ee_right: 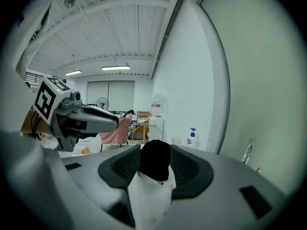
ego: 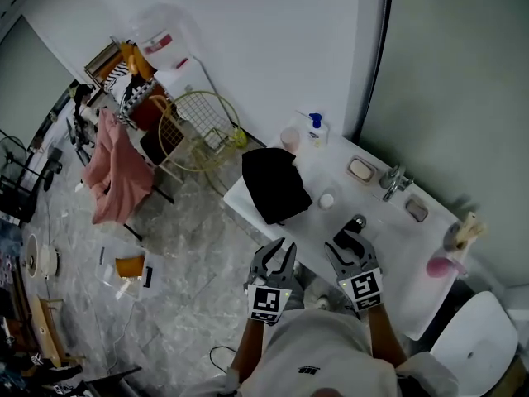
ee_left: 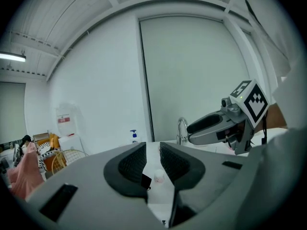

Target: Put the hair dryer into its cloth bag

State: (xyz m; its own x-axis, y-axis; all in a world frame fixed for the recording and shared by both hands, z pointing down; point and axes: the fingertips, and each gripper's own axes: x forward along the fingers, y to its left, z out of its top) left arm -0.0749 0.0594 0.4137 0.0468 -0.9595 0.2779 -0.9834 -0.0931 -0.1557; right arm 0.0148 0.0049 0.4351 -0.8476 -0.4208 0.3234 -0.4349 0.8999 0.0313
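The black cloth bag lies bunched at the left end of the white counter; in the right gripper view it shows straight ahead between the jaws, some way off. I cannot pick out the hair dryer for certain: a dark round thing sits just past the right gripper's tips, and a pink object lies at the counter's right end. My left gripper hovers off the counter's near edge, its jaws a narrow slit apart, empty. My right gripper is over the near edge, slightly open and empty.
On the counter stand a small white cup, a soap bottle, a soap dish and a faucet. A yellow wire rack and a pink cloth over a chair are on the floor to the left. A white chair is at lower right.
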